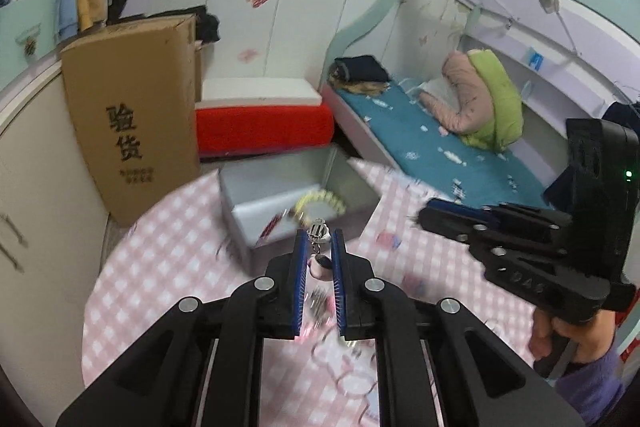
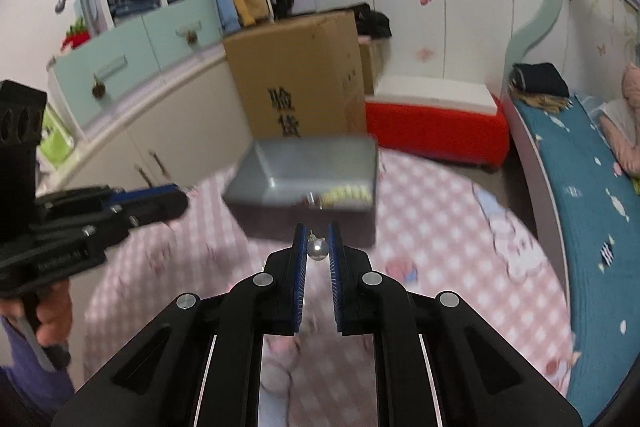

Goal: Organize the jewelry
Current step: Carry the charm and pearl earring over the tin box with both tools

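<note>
L claw [image 1: 319, 247] gripping charm [image 1: 319, 229], R claw [image 2: 318, 247] gripping pearl earring [image 2: 317, 249] (both raised)

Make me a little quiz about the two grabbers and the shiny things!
1. True or false: the left gripper is empty.
2. What does the right gripper pinch? A) a silver bead earring B) a red ring C) a key
3. What yellow thing lies in the grey box?

Key:
1. False: it is shut on a dangling earring.
2. A: the silver bead earring.
3. A beaded bracelet.
</note>
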Demonstrator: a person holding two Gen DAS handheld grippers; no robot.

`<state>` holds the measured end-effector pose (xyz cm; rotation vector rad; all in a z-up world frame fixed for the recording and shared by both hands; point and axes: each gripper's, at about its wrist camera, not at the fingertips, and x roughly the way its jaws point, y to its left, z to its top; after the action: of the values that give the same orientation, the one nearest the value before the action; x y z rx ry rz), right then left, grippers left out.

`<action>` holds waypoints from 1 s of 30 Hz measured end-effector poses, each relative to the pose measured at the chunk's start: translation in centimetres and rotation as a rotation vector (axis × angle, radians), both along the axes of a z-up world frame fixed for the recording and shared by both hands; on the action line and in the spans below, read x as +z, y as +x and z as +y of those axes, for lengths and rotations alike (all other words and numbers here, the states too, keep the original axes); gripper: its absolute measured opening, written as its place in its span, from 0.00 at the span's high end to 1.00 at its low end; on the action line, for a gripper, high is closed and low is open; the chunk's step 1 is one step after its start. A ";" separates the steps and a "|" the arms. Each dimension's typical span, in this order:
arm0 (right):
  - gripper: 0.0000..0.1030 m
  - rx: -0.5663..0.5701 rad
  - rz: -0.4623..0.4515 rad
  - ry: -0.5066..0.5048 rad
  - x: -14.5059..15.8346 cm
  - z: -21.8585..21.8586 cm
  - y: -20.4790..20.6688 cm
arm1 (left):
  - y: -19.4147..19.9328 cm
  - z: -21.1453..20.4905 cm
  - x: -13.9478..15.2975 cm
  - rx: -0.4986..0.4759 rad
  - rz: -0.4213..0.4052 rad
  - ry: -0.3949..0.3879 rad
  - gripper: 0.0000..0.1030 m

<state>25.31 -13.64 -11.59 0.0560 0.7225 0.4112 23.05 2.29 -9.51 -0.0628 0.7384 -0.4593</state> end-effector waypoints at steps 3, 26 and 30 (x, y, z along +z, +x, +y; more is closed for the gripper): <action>0.89 -0.003 0.016 0.032 0.7 0.6 2.5 | 2.5 -0.2 0.5 -0.018 0.038 -0.054 0.90; 0.89 -0.002 0.189 -0.011 -5.0 3.5 9.4 | 10.0 -1.6 -6.1 0.052 0.243 0.033 0.89; 0.89 -0.002 0.198 -0.014 -5.2 3.7 9.7 | 10.1 -1.7 -6.4 0.058 0.246 0.048 0.89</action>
<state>35.01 -9.98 -16.84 0.0854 0.9207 0.4022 33.13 0.59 -15.87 -0.0964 0.9859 -0.3813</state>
